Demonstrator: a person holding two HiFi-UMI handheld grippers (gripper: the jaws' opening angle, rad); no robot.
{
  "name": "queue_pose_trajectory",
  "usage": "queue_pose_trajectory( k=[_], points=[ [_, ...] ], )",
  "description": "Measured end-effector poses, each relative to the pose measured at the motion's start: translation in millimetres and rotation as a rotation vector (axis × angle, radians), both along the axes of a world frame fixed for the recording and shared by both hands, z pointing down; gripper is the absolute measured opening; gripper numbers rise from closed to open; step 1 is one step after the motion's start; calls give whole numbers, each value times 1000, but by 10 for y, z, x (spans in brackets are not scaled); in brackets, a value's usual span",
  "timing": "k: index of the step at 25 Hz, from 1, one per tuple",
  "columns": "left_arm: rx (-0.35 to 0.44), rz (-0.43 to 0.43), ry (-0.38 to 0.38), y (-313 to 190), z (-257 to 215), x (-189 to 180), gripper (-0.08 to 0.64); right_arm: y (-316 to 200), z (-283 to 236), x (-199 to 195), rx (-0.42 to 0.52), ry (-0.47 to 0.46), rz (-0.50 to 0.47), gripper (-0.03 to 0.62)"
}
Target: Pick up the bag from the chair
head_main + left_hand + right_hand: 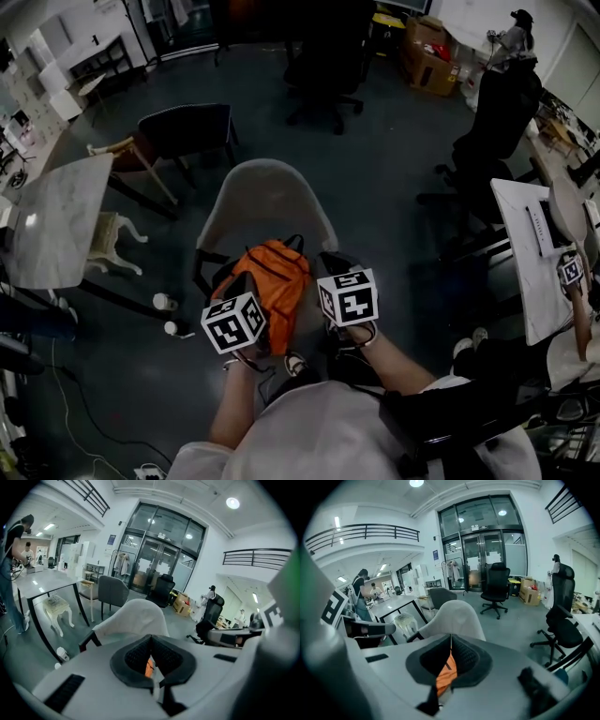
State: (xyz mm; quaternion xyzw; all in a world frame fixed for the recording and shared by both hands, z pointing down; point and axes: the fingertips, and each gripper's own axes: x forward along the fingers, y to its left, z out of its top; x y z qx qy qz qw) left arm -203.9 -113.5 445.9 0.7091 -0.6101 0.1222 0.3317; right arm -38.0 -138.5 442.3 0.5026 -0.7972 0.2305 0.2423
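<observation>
A white shirt point(319, 433) is worn; left gripper point(151, 643) and right gripper point(451, 643) bear black-marked white cubes point(232, 322).

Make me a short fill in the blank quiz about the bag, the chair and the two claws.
1. The bag on the pale chair is ____ in colour.
2. Open or shut: the left claw and the right claw are both ____.
3. The bag lies on the chair's ____, not on the floor.
Missing words: orange; shut; seat.
</observation>
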Motion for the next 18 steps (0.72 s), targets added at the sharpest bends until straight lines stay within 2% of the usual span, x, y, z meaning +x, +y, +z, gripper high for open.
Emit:
queue_pose_trajectory(
  k=[11, 18],
  points=[
    [0, -71, -1, -283, -12, 72, 14, -400, -7, 23, -3, -11, -72, 34],
    [-57, -71, -13, -328, 193, 97, 14, -491, 157, 36, -48, -29, -73, 34]
  ],
)
